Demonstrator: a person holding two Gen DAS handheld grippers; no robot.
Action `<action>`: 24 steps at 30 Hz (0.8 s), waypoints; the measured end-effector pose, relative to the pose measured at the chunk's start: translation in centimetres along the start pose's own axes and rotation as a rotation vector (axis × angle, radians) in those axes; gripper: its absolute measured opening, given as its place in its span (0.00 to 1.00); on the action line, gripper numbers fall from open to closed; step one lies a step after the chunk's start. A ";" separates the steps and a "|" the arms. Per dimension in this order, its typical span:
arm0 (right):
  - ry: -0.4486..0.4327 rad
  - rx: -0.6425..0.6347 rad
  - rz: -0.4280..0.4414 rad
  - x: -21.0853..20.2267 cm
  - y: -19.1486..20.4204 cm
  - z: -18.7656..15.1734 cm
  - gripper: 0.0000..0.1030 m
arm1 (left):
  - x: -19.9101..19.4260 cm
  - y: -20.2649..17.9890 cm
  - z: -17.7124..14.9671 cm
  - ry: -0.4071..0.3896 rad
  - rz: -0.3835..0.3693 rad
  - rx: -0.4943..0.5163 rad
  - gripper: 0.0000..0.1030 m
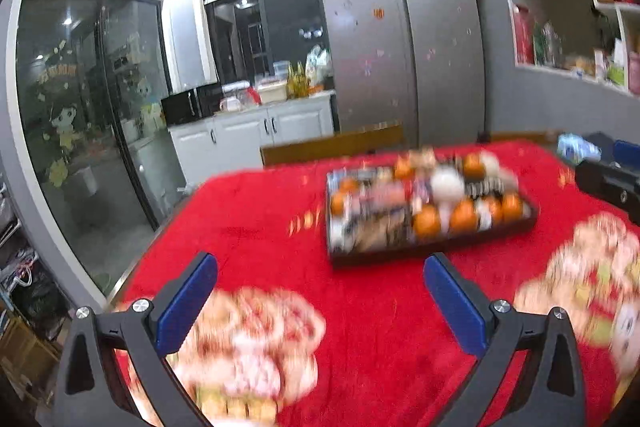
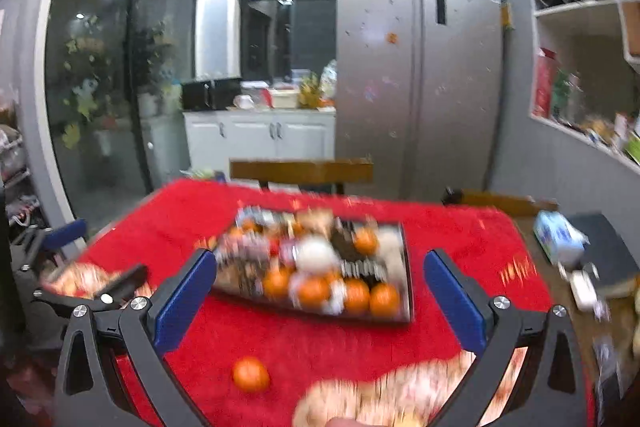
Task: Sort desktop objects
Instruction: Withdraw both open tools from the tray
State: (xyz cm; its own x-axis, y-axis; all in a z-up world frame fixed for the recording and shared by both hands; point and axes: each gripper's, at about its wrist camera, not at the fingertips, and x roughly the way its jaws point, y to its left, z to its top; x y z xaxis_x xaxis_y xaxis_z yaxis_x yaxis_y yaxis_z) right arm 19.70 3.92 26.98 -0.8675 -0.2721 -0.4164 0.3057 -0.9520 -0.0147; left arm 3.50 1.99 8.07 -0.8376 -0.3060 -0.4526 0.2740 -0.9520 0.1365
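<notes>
A dark tray (image 1: 432,251) full of oranges, white balls and wrapped snacks sits on the red tablecloth (image 1: 260,219). It also shows in the right wrist view (image 2: 404,267). A loose orange (image 2: 251,374) lies on the cloth in front of the tray, between my right fingers. My left gripper (image 1: 320,301) is open and empty, above the cloth short of the tray. My right gripper (image 2: 320,301) is open and empty, above the cloth near the tray's front edge. The left gripper's fingers (image 2: 64,233) show at the left of the right wrist view. Both views are motion blurred.
A wooden chair back (image 2: 300,171) stands behind the table. A tissue pack (image 2: 560,237) and small items lie at the table's right edge beside a dark object (image 2: 608,247). A fridge (image 2: 420,79), white cabinets and wall shelves lie beyond.
</notes>
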 end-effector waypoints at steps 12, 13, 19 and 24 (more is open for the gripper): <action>0.325 0.139 -0.051 4.6 0.9 -12.5 1.00 | 4.5 0.2 -8.5 0.384 -0.238 -0.187 1.00; 0.336 0.130 -0.065 5.0 1.0 -13.1 1.00 | 4.2 0.3 -8.5 0.371 -0.238 -0.189 1.00; 0.396 0.096 -0.099 6.0 1.6 -13.7 1.00 | 2.5 0.0 -7.8 0.268 -0.229 -0.156 1.00; 0.402 0.054 -0.079 6.2 2.4 -13.5 1.00 | 1.7 0.1 -7.5 0.226 -0.238 -0.142 1.00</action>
State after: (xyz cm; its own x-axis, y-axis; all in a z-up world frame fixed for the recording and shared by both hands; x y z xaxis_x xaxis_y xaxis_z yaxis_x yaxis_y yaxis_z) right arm 20.37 1.81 12.13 -0.6620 -0.1315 -0.7379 0.2135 -0.9768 -0.0174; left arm 5.66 1.41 0.71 -0.7646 -0.0508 -0.6425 0.1599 -0.9807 -0.1128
